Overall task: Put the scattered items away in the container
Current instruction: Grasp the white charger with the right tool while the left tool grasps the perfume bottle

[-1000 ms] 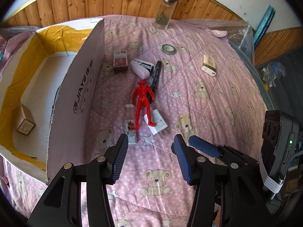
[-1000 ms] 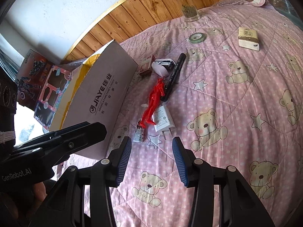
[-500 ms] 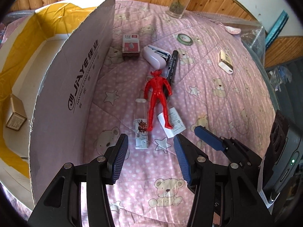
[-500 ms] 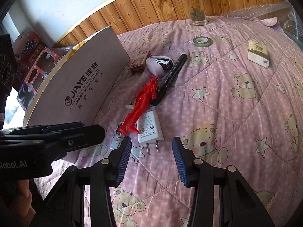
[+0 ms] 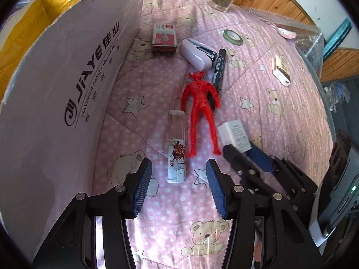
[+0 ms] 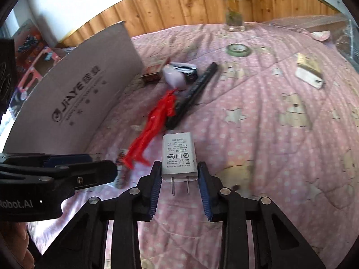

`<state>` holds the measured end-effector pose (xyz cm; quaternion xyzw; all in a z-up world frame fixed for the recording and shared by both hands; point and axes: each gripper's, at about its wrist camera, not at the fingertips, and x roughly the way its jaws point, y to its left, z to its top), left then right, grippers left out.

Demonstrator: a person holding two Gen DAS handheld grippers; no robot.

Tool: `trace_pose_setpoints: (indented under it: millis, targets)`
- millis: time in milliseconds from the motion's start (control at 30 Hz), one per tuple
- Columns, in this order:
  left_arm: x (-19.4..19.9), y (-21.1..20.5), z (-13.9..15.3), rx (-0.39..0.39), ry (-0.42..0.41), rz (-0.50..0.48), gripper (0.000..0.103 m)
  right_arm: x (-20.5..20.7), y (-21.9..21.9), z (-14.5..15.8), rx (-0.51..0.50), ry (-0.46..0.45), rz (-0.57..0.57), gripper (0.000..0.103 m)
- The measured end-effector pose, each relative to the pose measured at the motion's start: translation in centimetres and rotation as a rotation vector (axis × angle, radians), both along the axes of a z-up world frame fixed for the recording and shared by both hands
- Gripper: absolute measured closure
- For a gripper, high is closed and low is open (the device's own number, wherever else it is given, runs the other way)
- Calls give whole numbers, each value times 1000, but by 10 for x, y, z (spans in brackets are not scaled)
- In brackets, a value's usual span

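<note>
Charger [image 6: 179,154]: white, boxy, hard plastic; lying flat on the quilt [image 6: 269,134], two metal prongs toward the camera; just beside the feet of the red figure [image 6: 154,121].
Right gripper [image 6: 179,174]: narrowed around the prong end of the charger, pads at both side faces; contact likely but firm clamping not certain.
Handling: probably light, rigid, smooth-sided, so slippery under ribbed pads; best taken on the flat sides, above the prongs, as framed now.
Left gripper [image 5: 177,181]: wide apart, empty, poised over the lower end of the clear tube [image 5: 177,148].
Tube: transparent, cylindrical, printed label; likely prone to roll.
Container: cardboard box [image 5: 67,78], stiff printed flap upright, to the left of the items.
Quilt: soft, padded, pink with bears; yielding under pressure.
</note>
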<state>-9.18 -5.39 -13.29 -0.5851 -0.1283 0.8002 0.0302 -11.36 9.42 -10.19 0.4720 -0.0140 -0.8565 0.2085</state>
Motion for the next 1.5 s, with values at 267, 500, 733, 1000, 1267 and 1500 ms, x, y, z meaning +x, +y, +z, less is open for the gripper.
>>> trace_pose_setpoints:
  millis: [267, 500, 733, 1000, 1267, 1500]
  targets:
    - [-10, -5, -20, 8, 9, 33, 50, -6, 8, -4, -30, 18, -8, 68]
    - [-1, -5, -21, -64, 50, 25, 71, -9, 11, -3, -47, 7, -15, 69]
    - [2, -4, -21, -87, 52, 23, 66, -9, 12, -2, -41, -1, -33, 69]
    - [12, 4, -17, -90, 65, -12, 77, -8, 13, -1, -24, -2, -35, 69]
    - [33, 5, -19, -33, 33, -29, 77, -12, 26, 2, -70, -50, -96, 69]
    - [25, -13, -14, -5, 59, 91, 76, -10, 27, 0, -76, -59, -105, 69]
